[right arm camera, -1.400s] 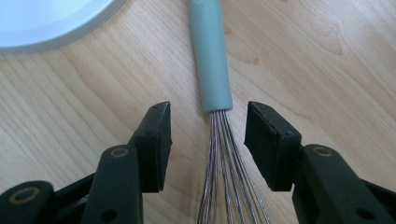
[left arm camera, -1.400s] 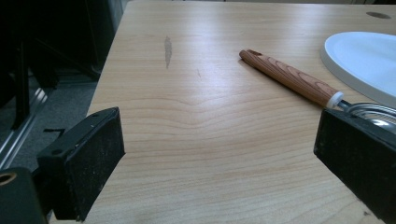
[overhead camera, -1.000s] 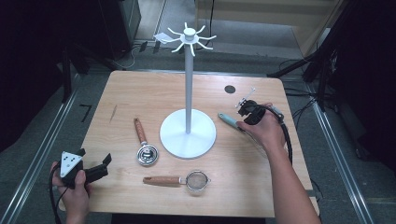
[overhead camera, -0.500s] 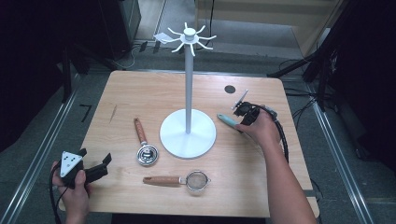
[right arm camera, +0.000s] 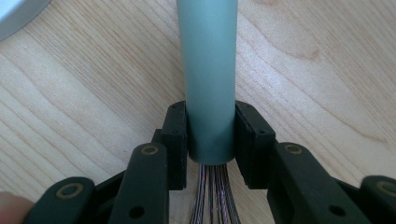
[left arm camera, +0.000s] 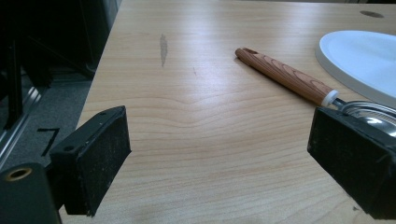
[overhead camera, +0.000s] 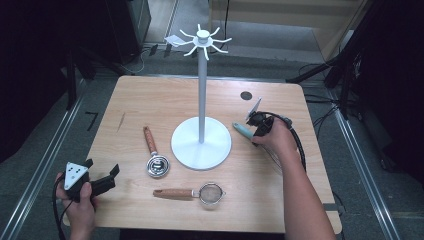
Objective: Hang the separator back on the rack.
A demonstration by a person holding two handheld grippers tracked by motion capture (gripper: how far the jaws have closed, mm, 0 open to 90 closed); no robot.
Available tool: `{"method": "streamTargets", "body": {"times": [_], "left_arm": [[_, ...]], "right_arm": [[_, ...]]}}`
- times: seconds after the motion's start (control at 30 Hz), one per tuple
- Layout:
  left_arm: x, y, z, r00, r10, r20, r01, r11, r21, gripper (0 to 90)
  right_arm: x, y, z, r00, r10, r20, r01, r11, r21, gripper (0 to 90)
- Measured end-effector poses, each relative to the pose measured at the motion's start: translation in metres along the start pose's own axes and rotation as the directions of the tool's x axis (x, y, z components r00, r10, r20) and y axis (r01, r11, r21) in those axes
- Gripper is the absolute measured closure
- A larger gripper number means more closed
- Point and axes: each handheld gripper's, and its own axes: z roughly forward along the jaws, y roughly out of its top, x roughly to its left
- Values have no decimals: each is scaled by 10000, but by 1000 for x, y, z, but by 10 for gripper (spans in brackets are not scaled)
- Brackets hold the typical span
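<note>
**Right claw grasps the whisk handle beside the white stand**

The right gripper view shows what the high view cannot: the two black jaws of the right claw (right arm camera: 210,140) press on both sides of the grey-green handle of the whisk (right arm camera: 210,70), and thin wires come out below the handle. The jaws have just been closing, with this handle between them. In the high view the whisk (overhead camera: 242,130) lies just right of the white stand (overhead camera: 201,142), and its wires are probably hidden under the hand.

The left gripper view shows the left claw (left arm camera: 224,154) released, jaws wide apart, over bare wood near the wooden-handled ladle (left arm camera: 289,79). In the high view the left claw (overhead camera: 102,180) rests at the near left corner.

The surface (overhead camera: 150,100) is light wood; the room around it is dark. A small strainer (overhead camera: 200,192) lies near the front edge. The far left part of the surface is free.
</note>
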Motion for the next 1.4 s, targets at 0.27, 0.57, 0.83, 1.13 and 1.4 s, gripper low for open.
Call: {"method": "streamTargets", "body": {"times": [0.27, 0.57, 0.83, 1.13, 1.4], "left_arm": [[0, 0, 0, 10000, 0, -6, 0, 10000, -25, 56], [0, 0, 0, 10000, -13, 16, 13, 10000, 10, 57], [0, 0, 0, 10000, -18, -10, 18, 10000, -16, 57], [0, 0, 0, 10000, -15, -14, 15, 10000, -23, 57], [0, -1, -1, 10000, -76, 1, 76, 9999, -81, 57]], "right_arm": [[-1, -1, 0, 9997, -229, -30, 229, 9997, -57, 697], [1, -1, 0, 9996, 249, 113, -249, 9997, -7, 702], [3, -5, -1, 9977, 655, 174, -650, 9975, -273, 710], [16, -23, -21, 9978, 655, 90, -630, 9835, -1698, 710], [28, -41, -41, 9983, 574, 65, -515, 9345, -3521, 710]]}}
